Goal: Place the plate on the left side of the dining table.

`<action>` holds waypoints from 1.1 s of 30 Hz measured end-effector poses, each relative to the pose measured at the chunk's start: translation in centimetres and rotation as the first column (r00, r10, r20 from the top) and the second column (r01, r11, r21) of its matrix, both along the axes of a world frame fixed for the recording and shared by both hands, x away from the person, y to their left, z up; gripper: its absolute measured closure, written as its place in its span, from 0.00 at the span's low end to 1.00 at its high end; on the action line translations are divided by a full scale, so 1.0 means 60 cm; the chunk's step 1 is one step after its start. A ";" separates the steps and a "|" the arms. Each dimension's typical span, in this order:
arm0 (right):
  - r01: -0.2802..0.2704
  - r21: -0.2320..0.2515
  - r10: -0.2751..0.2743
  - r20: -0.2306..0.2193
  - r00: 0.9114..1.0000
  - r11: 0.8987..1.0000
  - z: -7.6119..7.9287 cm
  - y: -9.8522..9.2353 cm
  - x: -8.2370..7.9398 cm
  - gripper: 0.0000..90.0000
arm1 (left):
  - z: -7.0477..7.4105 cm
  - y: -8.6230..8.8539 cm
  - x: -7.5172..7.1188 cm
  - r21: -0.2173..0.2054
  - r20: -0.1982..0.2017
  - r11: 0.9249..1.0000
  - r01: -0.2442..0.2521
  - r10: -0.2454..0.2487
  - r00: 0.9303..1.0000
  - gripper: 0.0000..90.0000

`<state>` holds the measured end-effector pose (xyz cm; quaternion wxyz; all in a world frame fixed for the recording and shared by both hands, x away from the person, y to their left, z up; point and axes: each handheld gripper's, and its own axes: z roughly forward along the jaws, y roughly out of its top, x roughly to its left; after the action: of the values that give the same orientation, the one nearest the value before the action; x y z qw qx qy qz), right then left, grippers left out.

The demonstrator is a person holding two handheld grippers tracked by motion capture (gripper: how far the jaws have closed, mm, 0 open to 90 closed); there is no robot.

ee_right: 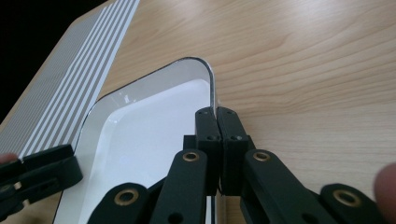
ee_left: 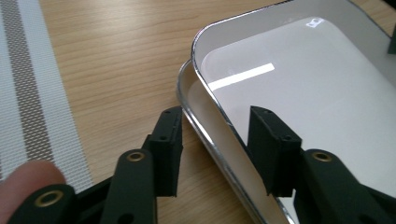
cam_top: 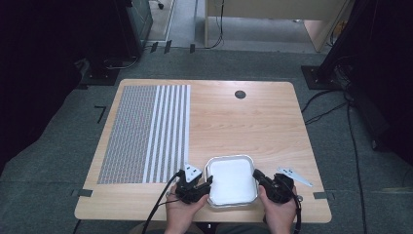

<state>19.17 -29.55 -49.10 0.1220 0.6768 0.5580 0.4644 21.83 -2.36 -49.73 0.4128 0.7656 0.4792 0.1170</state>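
High view: counter [cam_top: 243,122], striped mat [cam_top: 146,131], two stacked white trays [cam_top: 233,181] at the near edge.
Right claw [ee_right: 218,122] pinches the top tray's rim; left claw [ee_left: 217,140] straddles the opposite rim, spread. A one-sided lift could tilt and drop the tray.

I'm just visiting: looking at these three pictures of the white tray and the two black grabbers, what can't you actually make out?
- Left gripper view: two stacked trays or one with a liner; the rims overlap, so I cannot tell.
- Left gripper pads: whether they press the rim is unclear.
- Right gripper: its shut jaws hide the pinched rim.
- High view: the small dark disc on the table is too small to identify.
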 end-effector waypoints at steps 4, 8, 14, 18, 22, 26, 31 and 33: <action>0.030 -0.006 -0.030 0.009 0.999 1.000 0.006 -0.009 -0.004 1.00 | 0.002 -0.005 -0.005 -0.008 0.009 1.000 0.011 -0.011 1.000 0.61; 0.020 -0.025 -0.020 -0.015 1.000 0.999 0.002 -0.014 0.001 1.00 | 0.003 -0.008 -0.007 -0.010 0.016 1.000 0.023 -0.022 1.000 0.62; -0.013 -0.160 0.009 -0.024 1.000 0.987 -0.002 0.008 0.005 0.95 | 0.003 -0.011 -0.011 0.008 0.033 1.000 0.019 -0.019 0.999 0.64; 0.017 -0.164 -0.024 -0.044 0.999 0.986 -0.004 0.015 0.009 0.99 | 0.003 -0.013 -0.013 0.006 0.034 1.000 0.016 -0.016 0.999 0.65; 0.065 -0.104 -0.071 -0.058 0.996 0.992 -0.006 0.012 0.006 1.00 | 0.009 -0.014 -0.014 -0.017 0.038 1.000 0.024 -0.023 0.999 0.65; 0.096 -0.074 -0.099 -0.039 0.994 0.993 0.005 0.015 0.002 1.00 | 0.019 -0.014 -0.015 -0.029 0.050 0.999 0.020 -0.019 0.999 0.66; 0.106 -0.038 -0.107 -0.015 0.994 0.994 0.021 0.027 0.005 1.00 | 0.031 -0.008 -0.013 -0.038 0.067 0.999 0.006 -0.004 0.998 0.71; 0.099 -0.036 -0.099 -0.014 0.995 0.994 0.024 0.036 0.008 1.00 | 0.035 -0.004 -0.010 -0.036 0.071 0.999 -0.006 0.009 0.997 0.74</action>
<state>19.64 -27.39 -47.67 0.1523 0.7051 0.5327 0.4425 21.22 -2.58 -47.61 0.4427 0.7517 0.4692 0.1372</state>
